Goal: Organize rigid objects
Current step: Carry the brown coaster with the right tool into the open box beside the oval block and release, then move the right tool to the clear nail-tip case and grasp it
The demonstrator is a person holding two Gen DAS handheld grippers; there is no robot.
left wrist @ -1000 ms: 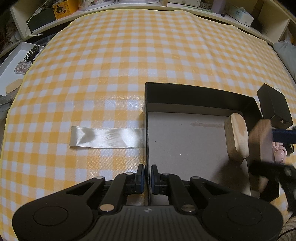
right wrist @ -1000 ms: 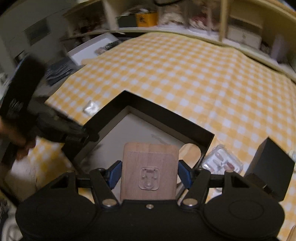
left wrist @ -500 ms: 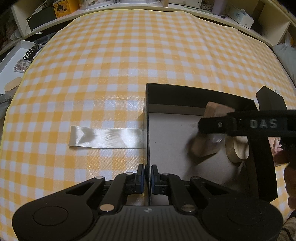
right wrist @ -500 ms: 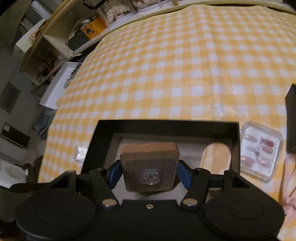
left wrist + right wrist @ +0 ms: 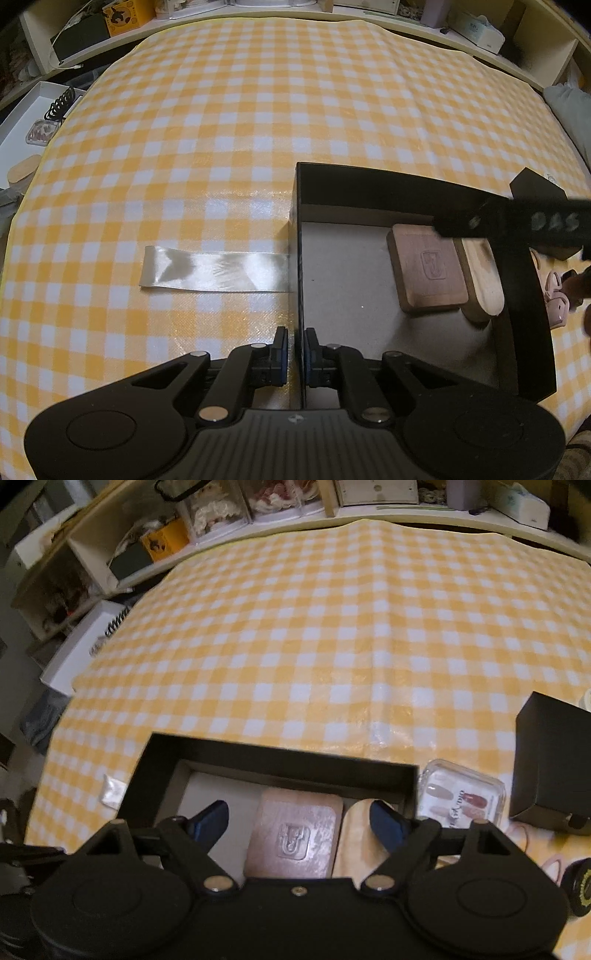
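Note:
A shallow black box (image 5: 369, 188) lies on the yellow checked cloth. My left gripper (image 5: 296, 350) pinches the box's thin left wall; its jaws are just starting to ease open, the wall still between the pads. Inside the box a square dark wooden block (image 5: 430, 273) lies flat beside an oval pale wooden piece (image 5: 484, 280). My right gripper (image 5: 297, 808) hangs over the block (image 5: 295, 834) with its jaws opening wide. Its fingers do not touch the block. The oval piece (image 5: 354, 842) lies under the right finger. The right gripper's black housing (image 5: 535, 225) crosses the box's far right corner.
A clear case of false nails (image 5: 461, 797) and a small black box (image 5: 550, 760) sit right of the box (image 5: 280, 753). A satin ribbon strip (image 5: 214, 273) lies to its left. Hair ties (image 5: 521, 830) and a round black jar (image 5: 580, 890) are at the right. Shelves ring the table.
My right gripper carried the wooden block into the box, set it flat next to the oval piece, and spread its jaws off it. The left gripper stayed on the box wall.

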